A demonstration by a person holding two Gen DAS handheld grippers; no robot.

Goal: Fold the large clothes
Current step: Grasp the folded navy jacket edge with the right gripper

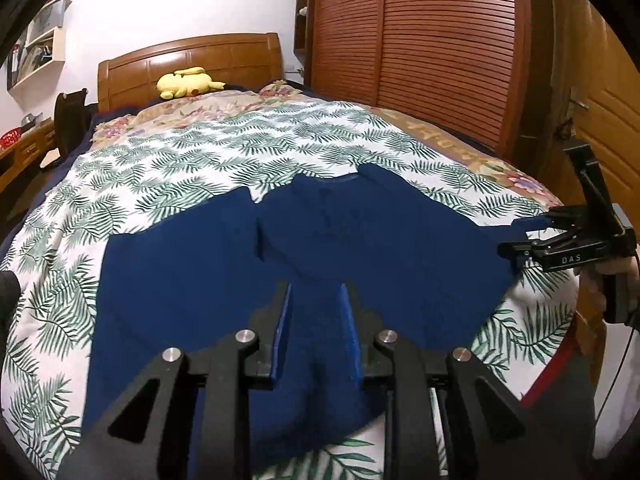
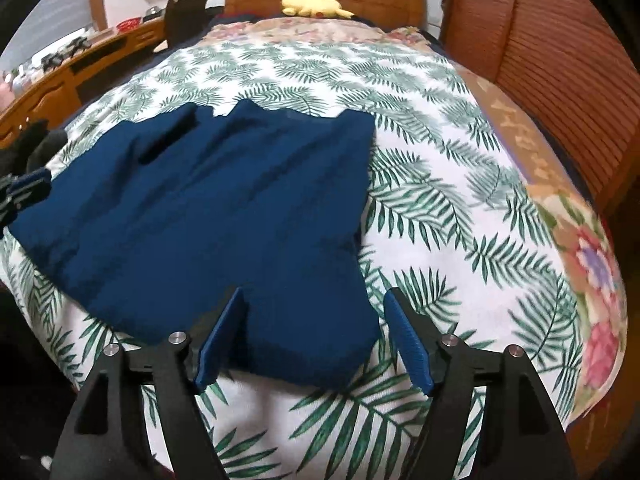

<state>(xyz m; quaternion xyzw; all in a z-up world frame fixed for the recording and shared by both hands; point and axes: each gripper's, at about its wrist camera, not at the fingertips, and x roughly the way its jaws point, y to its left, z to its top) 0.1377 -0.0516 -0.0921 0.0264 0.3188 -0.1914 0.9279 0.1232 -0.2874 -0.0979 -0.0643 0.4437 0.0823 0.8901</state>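
While right tongs [image 2: 316, 340] gape, shirt [image 2: 208, 208] nears bed-edge.

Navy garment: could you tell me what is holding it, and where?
The left gripper pinches the navy garment at its near edge; the right gripper holds nothing.

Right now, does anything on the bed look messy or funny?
A little. The blue shirt lies mostly flat on the leafy bedspread, but a fold of cloth sticks up as a ridge near its collar. The yellow plush toy lies tipped on its side by the headboard.
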